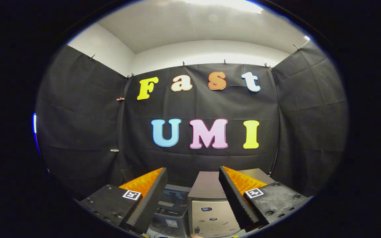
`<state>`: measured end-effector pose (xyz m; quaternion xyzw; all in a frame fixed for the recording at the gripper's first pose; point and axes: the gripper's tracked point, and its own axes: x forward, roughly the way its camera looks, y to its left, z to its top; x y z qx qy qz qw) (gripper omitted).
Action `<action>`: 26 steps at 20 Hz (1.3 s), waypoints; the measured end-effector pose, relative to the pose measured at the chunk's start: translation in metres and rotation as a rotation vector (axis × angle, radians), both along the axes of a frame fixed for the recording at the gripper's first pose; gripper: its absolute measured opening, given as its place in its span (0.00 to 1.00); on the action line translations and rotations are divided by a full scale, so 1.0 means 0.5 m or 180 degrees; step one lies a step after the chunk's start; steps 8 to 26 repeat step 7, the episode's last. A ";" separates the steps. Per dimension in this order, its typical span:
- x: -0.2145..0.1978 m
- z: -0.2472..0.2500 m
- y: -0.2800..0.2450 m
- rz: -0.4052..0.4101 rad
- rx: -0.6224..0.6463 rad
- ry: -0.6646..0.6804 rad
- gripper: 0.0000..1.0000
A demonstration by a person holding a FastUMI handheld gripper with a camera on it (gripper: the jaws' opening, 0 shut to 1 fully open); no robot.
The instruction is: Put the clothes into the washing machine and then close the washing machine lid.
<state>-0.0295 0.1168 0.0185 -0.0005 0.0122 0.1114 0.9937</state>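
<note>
Two fingers of the gripper [193,177] stand apart, holding nothing, high before the washing machine [210,201], so a blind descent could miss the clothes.

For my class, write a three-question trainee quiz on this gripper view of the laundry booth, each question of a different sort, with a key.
1. True or false: the hand-held gripper is clamped on a piece of clothing.
2. Multiple choice: the silver-grey appliance sits (A) just beyond the fingers, low in the gap between them, (B) hanging on the black cloth wall, (C) on the ceiling.
3. Fill in: beside the silver-grey appliance, behind the left finger, stands a ____ grey machine.

Key: 1 false, the fingers are spread apart with nothing between them; 2 A; 3 darker.
</note>
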 end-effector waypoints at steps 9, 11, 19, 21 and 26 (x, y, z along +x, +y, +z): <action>-0.001 -0.005 -0.002 0.0001 0.0003 0.0024 0.98; -0.001 -0.005 -0.002 0.0001 0.0003 0.0024 0.98; -0.001 -0.005 -0.002 0.0001 0.0003 0.0024 0.98; -0.001 -0.005 -0.002 0.0001 0.0003 0.0024 0.98; -0.001 -0.005 -0.002 0.0001 0.0003 0.0024 0.98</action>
